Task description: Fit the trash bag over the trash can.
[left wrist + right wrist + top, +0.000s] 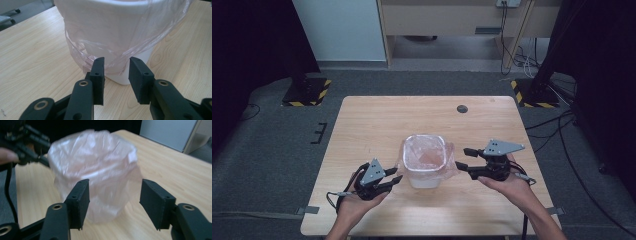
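A small white bin (424,181) stands at the middle of the wooden table (377,125), lined with a thin pinkish plastic bag (426,154) that drapes over its rim. My left gripper (398,175) is close to the bin's left side, open. In the left gripper view its tips (116,67) sit just short of the bag's hanging lower edge (112,57), with bare white bin (120,78) below. My right gripper (461,157) is at the bin's right side, wide open. In the right gripper view its tips (115,187) frame the bag (95,162), apart from it.
A dark round grommet (462,108) sits near the table's far edge. Black stands on striped bases (307,92) flank the table on the floor, with cables (557,125) at the right. The left gripper (27,140) shows beyond the bag in the right gripper view.
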Tool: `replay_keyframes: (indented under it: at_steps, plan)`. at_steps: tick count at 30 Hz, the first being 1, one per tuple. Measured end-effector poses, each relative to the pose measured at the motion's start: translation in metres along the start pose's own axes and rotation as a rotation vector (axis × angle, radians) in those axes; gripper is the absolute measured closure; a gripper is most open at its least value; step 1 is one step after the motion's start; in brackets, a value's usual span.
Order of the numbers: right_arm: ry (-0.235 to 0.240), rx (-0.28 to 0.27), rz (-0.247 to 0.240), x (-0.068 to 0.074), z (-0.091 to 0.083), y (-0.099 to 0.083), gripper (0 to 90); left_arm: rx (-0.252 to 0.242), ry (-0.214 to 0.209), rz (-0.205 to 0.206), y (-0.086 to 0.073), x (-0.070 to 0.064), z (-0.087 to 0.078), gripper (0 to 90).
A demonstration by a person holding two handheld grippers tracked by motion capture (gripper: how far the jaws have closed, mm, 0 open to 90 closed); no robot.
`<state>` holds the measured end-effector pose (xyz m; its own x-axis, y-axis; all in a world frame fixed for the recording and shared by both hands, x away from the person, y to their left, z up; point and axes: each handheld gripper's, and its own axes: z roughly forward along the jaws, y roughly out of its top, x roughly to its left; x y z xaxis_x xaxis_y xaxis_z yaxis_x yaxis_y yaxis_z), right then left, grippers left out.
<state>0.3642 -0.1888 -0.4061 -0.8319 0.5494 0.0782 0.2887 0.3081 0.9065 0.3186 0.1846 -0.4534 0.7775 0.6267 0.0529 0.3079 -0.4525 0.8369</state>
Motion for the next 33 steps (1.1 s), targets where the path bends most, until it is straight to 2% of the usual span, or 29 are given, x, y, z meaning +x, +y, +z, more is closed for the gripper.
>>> replay_keyframes:
  at_steps: [2, 4, 6, 10, 14, 17, 20, 21, 23, 26, 27, 29, 32, 33]
  plan:
    - [-0.009, -0.023, 0.021, -0.005, 0.007, 0.008, 43.7, 0.006, -0.001, 0.005, 0.0, 0.0, 0.002, 66.1]
    - [-0.006, -0.026, 0.032, -0.006, 0.01, 0.011, 43.8, 0.007, 0.0, 0.003, 0.0, 0.0, 0.003, 66.2]
    - [0.001, -0.022, 0.045, -0.012, 0.022, 0.018, 43.9, 0.012, -0.002, 0.004, -0.001, 0.0, 0.004, 66.1]
    - [0.014, 0.039, 0.056, -0.02, 0.035, 0.016, 46.0, 0.022, -0.008, 0.022, -0.002, -0.002, 0.008, 66.1]
    - [0.014, 0.091, 0.043, -0.024, 0.042, 0.011, 50.0, 0.02, -0.012, 0.025, -0.001, -0.002, 0.01, 66.2]
    - [0.011, 0.105, 0.037, -0.026, 0.046, 0.008, 57.7, 0.023, -0.012, 0.024, -0.002, -0.002, 0.011, 67.4]
    - [0.014, 0.126, 0.024, -0.026, 0.05, 0.005, 71.9, 0.025, -0.016, 0.015, -0.003, -0.001, 0.012, 70.7]
    - [0.015, 0.135, 0.023, -0.025, 0.052, 0.004, 80.6, 0.026, -0.016, 0.017, -0.003, -0.001, 0.013, 73.0]
    - [0.018, 0.138, 0.02, -0.025, 0.052, 0.004, 87.1, 0.037, -0.019, 0.014, -0.003, -0.001, 0.015, 76.1]
    - [0.017, 0.154, 0.021, -0.024, 0.054, 0.002, 89.3, 0.044, -0.02, 0.01, -0.003, -0.001, 0.017, 83.4]
    - [0.016, 0.159, 0.019, -0.023, 0.055, 0.001, 89.7, 0.048, -0.022, 0.01, -0.003, -0.001, 0.018, 83.4]
    - [0.002, 0.176, 0.013, -0.022, 0.057, -0.002, 90.0, 0.061, -0.021, 0.001, -0.003, 0.0, 0.018, 90.0]
    - [-0.002, 0.186, 0.016, -0.021, 0.059, -0.004, 90.0, 0.077, -0.025, 0.0, -0.003, 0.0, 0.02, 90.0]
    - [-0.003, 0.197, 0.018, -0.021, 0.06, -0.007, 90.0, 0.096, -0.028, 0.003, -0.004, 0.0, 0.021, 90.0]
